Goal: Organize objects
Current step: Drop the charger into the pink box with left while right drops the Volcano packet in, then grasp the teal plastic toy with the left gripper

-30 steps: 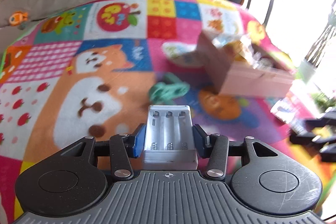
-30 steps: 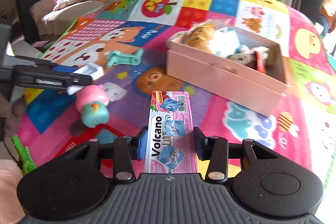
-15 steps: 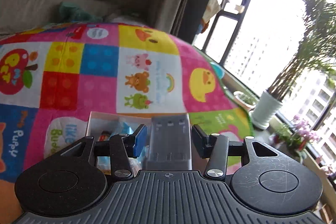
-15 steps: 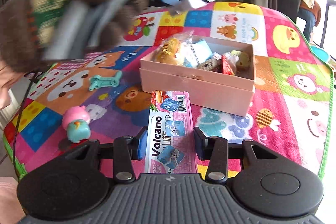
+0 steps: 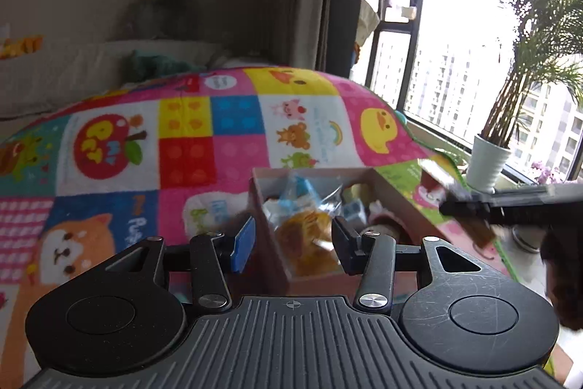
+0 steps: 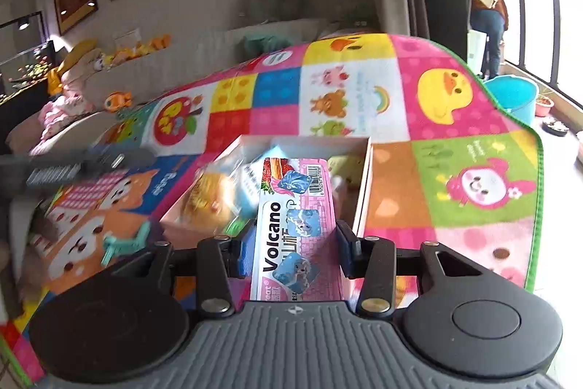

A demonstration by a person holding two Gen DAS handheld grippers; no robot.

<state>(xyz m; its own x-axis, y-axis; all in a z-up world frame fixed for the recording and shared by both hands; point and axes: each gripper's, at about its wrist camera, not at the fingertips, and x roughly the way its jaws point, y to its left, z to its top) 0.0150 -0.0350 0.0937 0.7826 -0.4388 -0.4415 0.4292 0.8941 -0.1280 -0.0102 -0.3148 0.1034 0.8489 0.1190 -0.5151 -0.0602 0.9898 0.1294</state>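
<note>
Two hand-held grippers, one pink box, one packet logged at this moment.

1. Left gripper (image 5: 291,239): jaws spread, nothing betw. the pads. It hung over the near end of the pink box (image 5: 400,203), pointing down into it; a bagged golden pastry (image 5: 309,236) showed in the gap, lying in the box, well below the pads and not touched.
2. Right gripper (image 6: 295,239): pads pressed on both long edges of the pink "Volcano" packet (image 6: 295,206), pinching it near its lower end. The packet stood out fwd. from the jaws, printed face up, with its far end (barcode end) over the open box.
3. Box contents: pastry bag, blue-and-white wrappers, other small items too blurred to name.
4. Box rested on the patchwork play mat (image 5: 226,119), approx. mid-mat, w/ the duck square beyond it.
5. Green plastic toy (image 6: 124,241): on the mat, left of the box, apart from both grippers.
6. Surroundings: potted plant (image 5: 486,163) by the window; blue tub (image 6: 517,97) on the floor past the mat's edge.
</note>
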